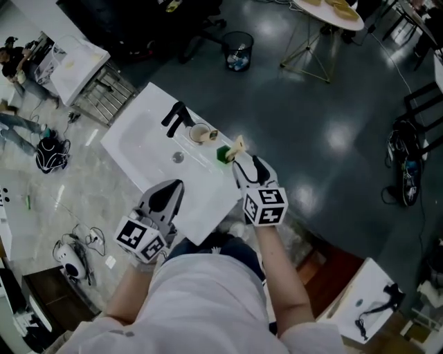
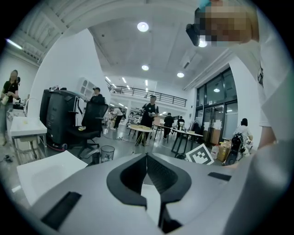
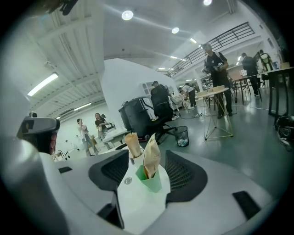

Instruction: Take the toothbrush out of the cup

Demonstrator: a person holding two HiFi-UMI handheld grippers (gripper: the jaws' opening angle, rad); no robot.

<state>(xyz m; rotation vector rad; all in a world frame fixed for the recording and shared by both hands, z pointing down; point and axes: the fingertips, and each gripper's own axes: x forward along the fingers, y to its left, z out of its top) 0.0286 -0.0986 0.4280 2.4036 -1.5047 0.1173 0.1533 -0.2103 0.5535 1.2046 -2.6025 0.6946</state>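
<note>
A small green cup (image 1: 223,153) stands on the white washbasin top (image 1: 208,200), near its right edge. A toothbrush in a beige wrapper (image 1: 238,146) sticks up out of it. My right gripper (image 1: 246,163) is open just short of the cup. In the right gripper view the green cup (image 3: 152,180) and the wrapped toothbrush (image 3: 151,158) sit ahead of my right gripper (image 3: 146,161), between the two spread jaws, and neither pad touches them. My left gripper (image 1: 170,189) hovers shut over the basin's near part with nothing in it; in the left gripper view my left gripper (image 2: 147,158) shows its pads together.
A white cup (image 1: 200,133) holding another beige wrapped item stands behind the green one, beside a black faucet (image 1: 176,117). The drain (image 1: 178,157) lies in the bowl. A wastebasket (image 1: 238,50) and a round table (image 1: 329,12) stand on the dark floor beyond.
</note>
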